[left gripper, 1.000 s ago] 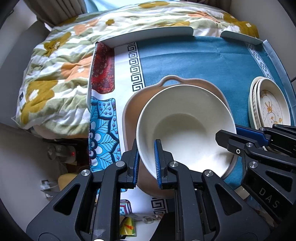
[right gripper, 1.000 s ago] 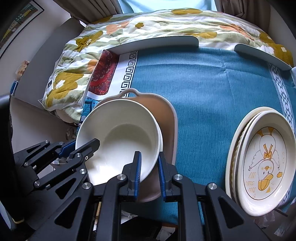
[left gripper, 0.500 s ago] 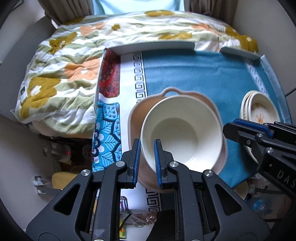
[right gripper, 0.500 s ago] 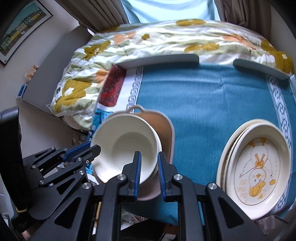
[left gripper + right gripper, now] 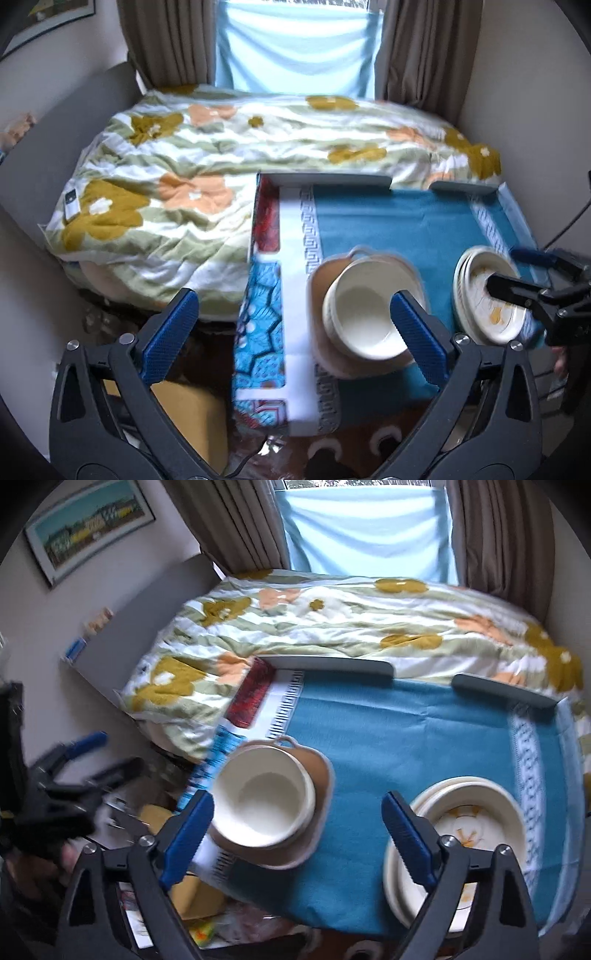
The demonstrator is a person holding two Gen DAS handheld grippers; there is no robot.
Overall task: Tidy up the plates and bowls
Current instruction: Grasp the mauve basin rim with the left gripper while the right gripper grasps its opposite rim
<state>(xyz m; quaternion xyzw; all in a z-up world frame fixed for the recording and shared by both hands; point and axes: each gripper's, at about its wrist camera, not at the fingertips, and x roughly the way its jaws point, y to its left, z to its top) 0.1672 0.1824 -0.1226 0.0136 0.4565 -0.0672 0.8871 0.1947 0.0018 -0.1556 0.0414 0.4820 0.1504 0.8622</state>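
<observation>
Bowls sit nested on the desk point(image 5: 406, 221): a cream bowl point(image 5: 364, 325) rests inside a wider tan dish with a loop handle point(image 5: 317, 775), and this stack serves as the landmark for everything else. It stands on the blue cloth point(image 5: 406, 746) near the cloth's patterned white border, toward the desk's left edge as both wrist views show it. To the right of the stack, well apart from it on the same cloth, lies a pile of cream plates point(image 5: 480, 812), the top one printed with a yellow cartoon figure. Beyond the stack, past the desk's grey raised rim, a bed with a flowered quilt point(image 5: 221, 166) stretches toward a curtained window point(image 5: 369, 524). The left gripper point(image 5: 295, 314) hangs above the stack and to its left; its jaws have just been opening and now stand spread wide, with nothing gripped, the right blue pad overlapping the cream bowl's rim only in the view. The right gripper point(image 5: 295, 812) hovers above the gap between the stack and the plates; its jaws have likewise just been opening and stand wide, holding nothing. In the right wrist view the left gripper shows blurred, left of the stack. A framed picture point(image 5: 88, 524) hangs on the wall far left of the stack.
</observation>
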